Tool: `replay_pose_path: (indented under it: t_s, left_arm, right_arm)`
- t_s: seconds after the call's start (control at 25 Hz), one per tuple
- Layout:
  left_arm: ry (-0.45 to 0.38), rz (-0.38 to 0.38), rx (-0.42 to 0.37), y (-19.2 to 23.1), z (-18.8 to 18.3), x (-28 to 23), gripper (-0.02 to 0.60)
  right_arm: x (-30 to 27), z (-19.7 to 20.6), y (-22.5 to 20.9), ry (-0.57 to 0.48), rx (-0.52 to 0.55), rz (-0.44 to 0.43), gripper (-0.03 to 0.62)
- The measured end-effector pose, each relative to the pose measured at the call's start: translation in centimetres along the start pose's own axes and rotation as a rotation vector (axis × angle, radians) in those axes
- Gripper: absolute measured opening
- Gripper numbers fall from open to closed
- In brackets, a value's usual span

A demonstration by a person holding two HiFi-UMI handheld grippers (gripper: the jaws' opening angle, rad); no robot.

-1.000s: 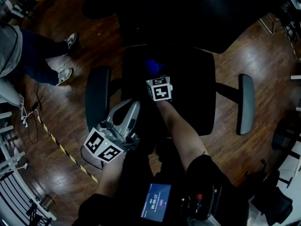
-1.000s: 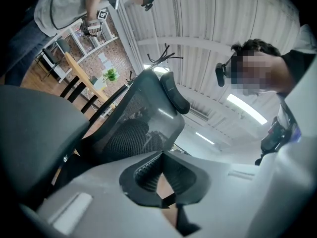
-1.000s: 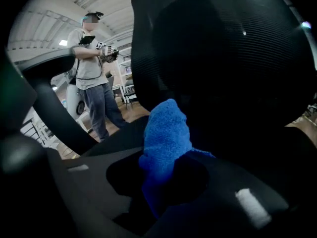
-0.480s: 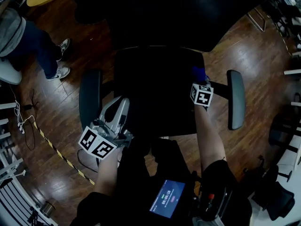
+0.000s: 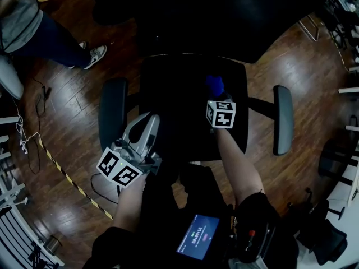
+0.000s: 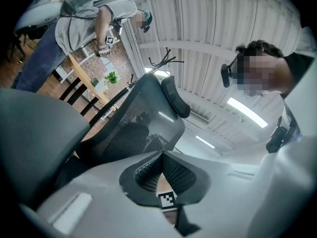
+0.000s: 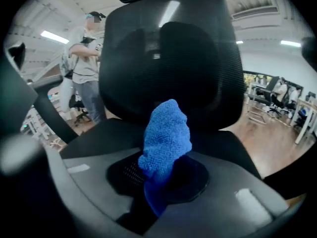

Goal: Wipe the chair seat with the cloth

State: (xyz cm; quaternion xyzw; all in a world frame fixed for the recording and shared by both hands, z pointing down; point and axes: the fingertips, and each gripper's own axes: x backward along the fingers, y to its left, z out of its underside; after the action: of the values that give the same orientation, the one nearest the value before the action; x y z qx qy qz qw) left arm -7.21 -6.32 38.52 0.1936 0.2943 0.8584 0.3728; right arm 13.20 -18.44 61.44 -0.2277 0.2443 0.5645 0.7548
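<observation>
The black chair seat (image 5: pixel 179 100) fills the middle of the head view. My right gripper (image 5: pixel 216 98) hovers over the seat's right half, shut on a bunched blue cloth (image 5: pixel 215 85) that sticks out past its tips onto the seat. In the right gripper view the blue cloth (image 7: pixel 166 133) stands up between the jaws, with the seat (image 7: pixel 106 135) and the mesh backrest (image 7: pixel 168 58) behind it. My left gripper (image 5: pixel 150 119) rests at the seat's front left, beside the left armrest (image 5: pixel 112 119). The left gripper (image 6: pixel 161 155) is shut on nothing.
The right armrest (image 5: pixel 282 119) flanks the seat. A person's legs (image 5: pixel 61 41) stand on the wooden floor at the top left. Yellow-black tape (image 5: pixel 73 181) and a cable (image 5: pixel 25 133) lie on the floor at the left. A lit screen (image 5: pixel 197 237) is at my waist.
My right gripper swept the cloth from the seat's middle to its right edge, then came back a little leftward. The left gripper stayed put. The standing person shifted.
</observation>
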Motion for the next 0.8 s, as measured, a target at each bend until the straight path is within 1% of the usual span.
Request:
replay_pose_path:
  t_s: [0.12, 0.24, 0.32, 0.4, 0.52, 0.6, 0.68, 0.8]
  left_arm:
    - [-0.002, 0.004, 0.000, 0.1, 0.0, -0.1, -0.009]
    - [-0.007, 0.007, -0.002, 0.0, -0.2, -0.1, -0.009]
    - [-0.008, 0.008, -0.005, -0.1, -0.4, -0.1, -0.009]
    - [-0.011, 0.009, -0.009, -0.1, -0.5, -0.1, -0.009]
    - [-0.018, 0.014, -0.011, 0.2, -0.9, 0.1, -0.009]
    - [-0.015, 0.012, -0.012, 0.4, -0.8, 0.1, -0.009]
    - [-0.018, 0.008, -0.010, 0.5, -0.8, 0.0, -0.009]
    - [-0.023, -0.005, -0.013, 0.8, -0.8, 0.2, -0.009]
  right_arm:
    - [-1.3, -0.8, 10.1, -0.019, 0.023, -0.195, 0.084]
    - [-2.2, -0.2, 19.4, -0.011, 0.058, -0.356, 0.084]
    - [-2.6, 0.7, 23.9, 0.004, 0.093, -0.438, 0.084]
    - [-2.9, 1.7, 26.2, 0.019, 0.122, -0.483, 0.086]
    - [-3.5, 3.0, 26.8, 0.036, 0.151, -0.495, 0.084]
    - [-3.7, 3.3, 25.5, 0.041, 0.158, -0.468, 0.084]
    - [-3.9, 3.4, 22.9, 0.047, 0.141, -0.418, 0.086]
    - [-3.7, 4.5, 17.0, 0.077, 0.109, -0.318, 0.086]
